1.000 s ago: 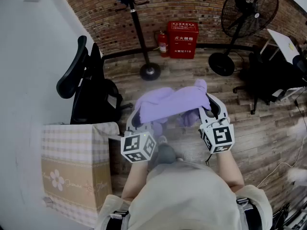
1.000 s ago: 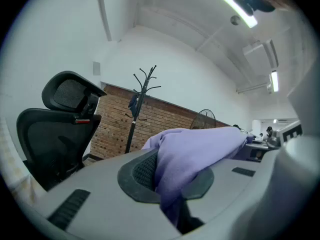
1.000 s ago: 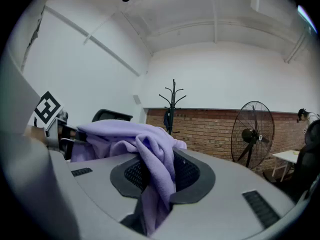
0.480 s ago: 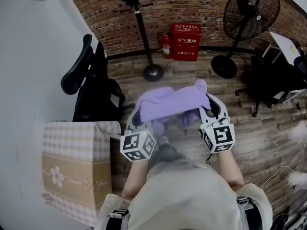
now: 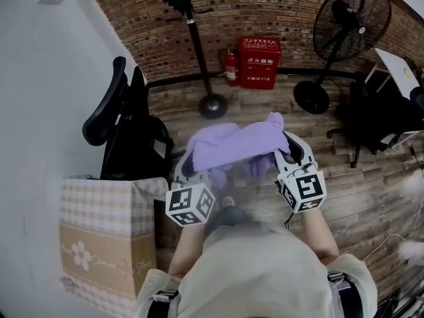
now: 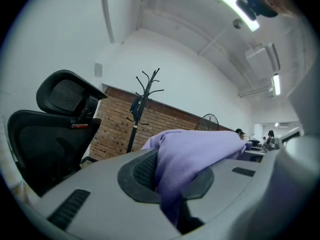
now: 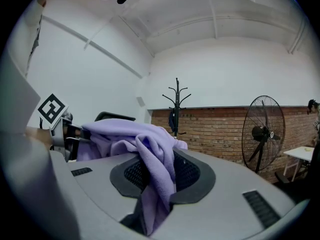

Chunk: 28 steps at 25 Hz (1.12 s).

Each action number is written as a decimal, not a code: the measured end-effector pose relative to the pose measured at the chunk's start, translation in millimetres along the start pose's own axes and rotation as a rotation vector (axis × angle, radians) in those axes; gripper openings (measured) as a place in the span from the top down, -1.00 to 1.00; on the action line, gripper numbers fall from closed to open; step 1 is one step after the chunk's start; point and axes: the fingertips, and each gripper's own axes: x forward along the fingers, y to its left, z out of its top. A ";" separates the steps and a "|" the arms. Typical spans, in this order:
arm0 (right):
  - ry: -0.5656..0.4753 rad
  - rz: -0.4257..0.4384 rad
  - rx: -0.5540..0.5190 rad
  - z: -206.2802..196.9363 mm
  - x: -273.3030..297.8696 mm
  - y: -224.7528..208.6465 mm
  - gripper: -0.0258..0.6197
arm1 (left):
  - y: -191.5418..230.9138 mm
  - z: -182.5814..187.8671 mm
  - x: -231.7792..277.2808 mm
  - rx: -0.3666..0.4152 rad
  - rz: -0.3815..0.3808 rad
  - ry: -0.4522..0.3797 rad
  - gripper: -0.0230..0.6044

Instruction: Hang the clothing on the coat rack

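Nearest the camera is the person's pale top (image 5: 258,270), with both forearms reaching forward. Left gripper (image 5: 187,166) points level, jaws clamped tight on one end of the purple garment (image 5: 228,144); in the left gripper view the cloth is pinched between the pads and trails off to the right. Right gripper (image 5: 291,152) also points level, jaws closed partway on a thicker bunched fold at the garment's other end; in the right gripper view the fabric fills the gap between the pads and hangs down through it. The garment is slung between the two grippers, off the floor, with loose folds hanging under it, and is not on the rack. Left of the person is a cardboard box (image 5: 93,257) with a checked cloth over its top. Just beyond it is a black office chair (image 5: 122,121). Wood plank floor (image 5: 265,105) ahead. Coat rack (image 5: 197,45) stands upright further on, well apart from the garment, round base on the floor, something dark at its top. By the brick wall (image 5: 278,12) are a fire extinguisher (image 5: 230,66) and, just beside it, a red box (image 5: 260,59). A standing fan (image 5: 348,25) is at far right, with a dark chair (image 5: 384,114) nearer on that side.
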 end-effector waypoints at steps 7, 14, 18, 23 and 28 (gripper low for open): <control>-0.008 -0.010 -0.001 10.7 54.3 -11.8 0.65 | 25.2 20.7 49.5 -0.002 -0.024 -0.013 0.82; -0.019 -0.039 -0.017 27.7 114.0 -23.9 0.65 | 52.4 51.7 103.1 0.026 -0.061 -0.025 0.83; -0.026 -0.050 -0.016 30.9 148.3 -24.3 0.65 | 74.1 62.5 129.7 0.035 -0.072 -0.026 0.82; -0.034 -0.064 -0.020 32.9 183.0 -25.5 0.65 | 96.5 70.0 158.1 0.039 -0.085 -0.025 0.83; -0.039 -0.081 -0.022 31.3 205.5 -27.9 0.65 | 110.2 70.6 176.7 0.037 -0.095 -0.018 0.83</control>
